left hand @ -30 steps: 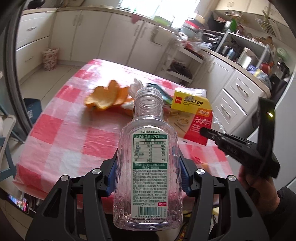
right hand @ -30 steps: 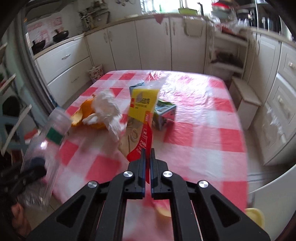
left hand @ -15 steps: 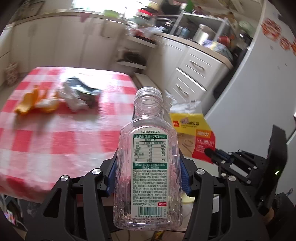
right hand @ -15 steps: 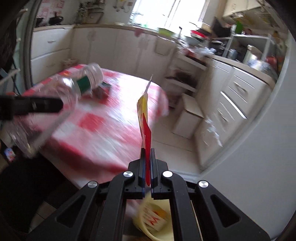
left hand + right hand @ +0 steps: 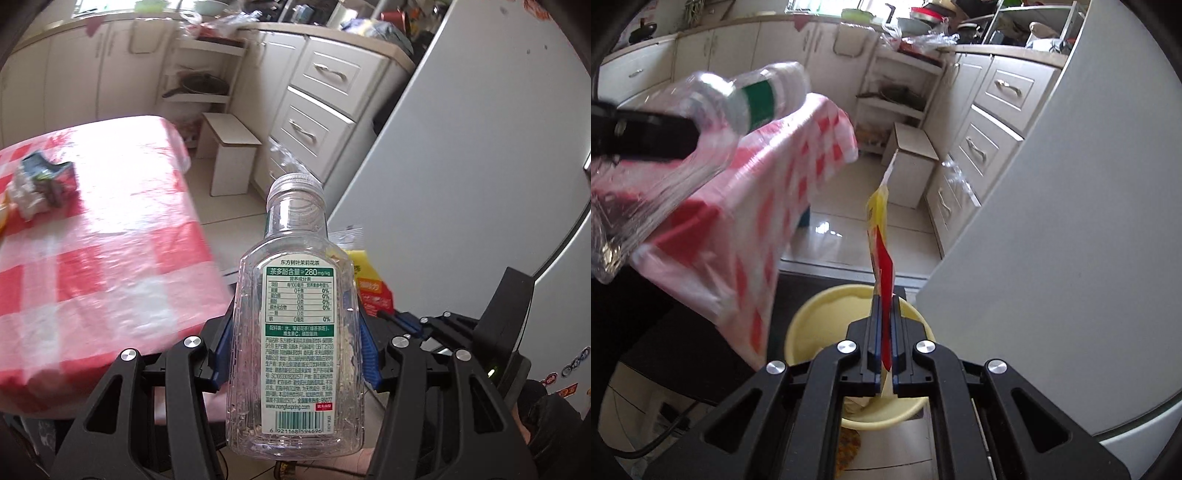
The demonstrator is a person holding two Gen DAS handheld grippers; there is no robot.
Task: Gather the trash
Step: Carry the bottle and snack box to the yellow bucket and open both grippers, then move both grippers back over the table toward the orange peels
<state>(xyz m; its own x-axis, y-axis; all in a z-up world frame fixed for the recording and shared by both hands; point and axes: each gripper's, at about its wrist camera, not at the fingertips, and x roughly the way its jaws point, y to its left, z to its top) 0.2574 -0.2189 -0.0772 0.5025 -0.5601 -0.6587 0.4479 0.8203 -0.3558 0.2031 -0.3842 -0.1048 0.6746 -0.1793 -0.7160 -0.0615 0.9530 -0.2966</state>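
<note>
My left gripper [image 5: 295, 354] is shut on an empty clear plastic bottle [image 5: 295, 332] with a green and white label, held upright off the table's corner. The bottle also shows in the right wrist view [image 5: 701, 122], at upper left. My right gripper [image 5: 884, 332] is shut on a flat yellow and red plastic package [image 5: 881, 236], held edge-on directly above a yellow bin [image 5: 816, 325] on the floor. The package [image 5: 369, 284] shows just right of the bottle in the left wrist view. More trash, a crumpled carton and wrapper [image 5: 40, 184], lies on the table.
The table with a red and white checked cloth [image 5: 110, 258] is to the left. A white fridge [image 5: 1071, 221] stands close on the right. White drawers [image 5: 314, 122] and a small white stool [image 5: 232, 158] lie ahead across tiled floor.
Both grippers have swung right, away from the table toward the fridge. The right gripper with the package now hangs over the yellow bin. The bottle stays gripped.
</note>
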